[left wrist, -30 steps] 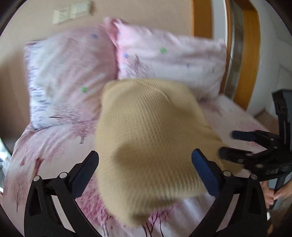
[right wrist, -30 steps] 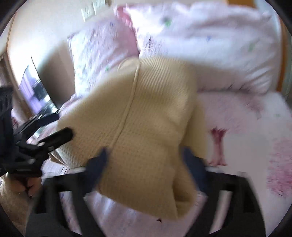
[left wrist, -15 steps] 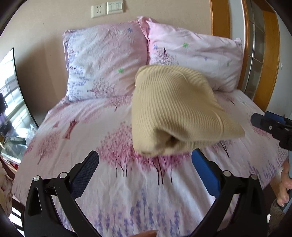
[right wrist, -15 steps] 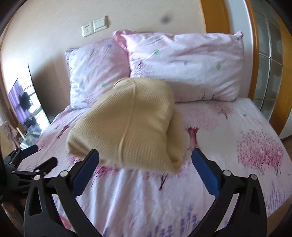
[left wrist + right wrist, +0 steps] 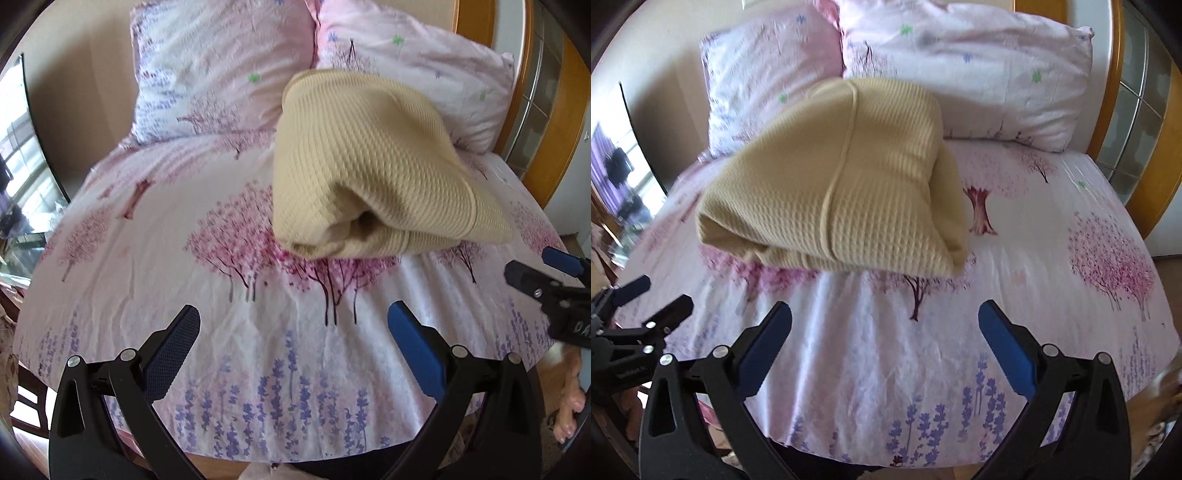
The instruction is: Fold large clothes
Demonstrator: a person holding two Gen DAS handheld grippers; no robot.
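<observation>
A folded beige waffle-knit garment (image 5: 365,170) lies in a thick bundle on the floral bed sheet (image 5: 236,288), near the pillows. It also shows in the right wrist view (image 5: 846,177). My left gripper (image 5: 293,332) is open and empty, held back over the foot of the bed, apart from the garment. My right gripper (image 5: 884,332) is open and empty, also held back from the garment. The right gripper shows at the right edge of the left wrist view (image 5: 546,273); the left gripper shows at the left edge of the right wrist view (image 5: 642,306).
Two pink floral pillows (image 5: 221,70) (image 5: 967,62) lean against the wall behind the garment. A wooden door frame (image 5: 550,122) stands right of the bed. A mirror or screen (image 5: 18,155) stands at the left. The bed's foot edge (image 5: 923,458) is just below my grippers.
Both grippers have let go of the garment and pulled back toward the foot of the bed. The folded garment now rests on the sheet.
</observation>
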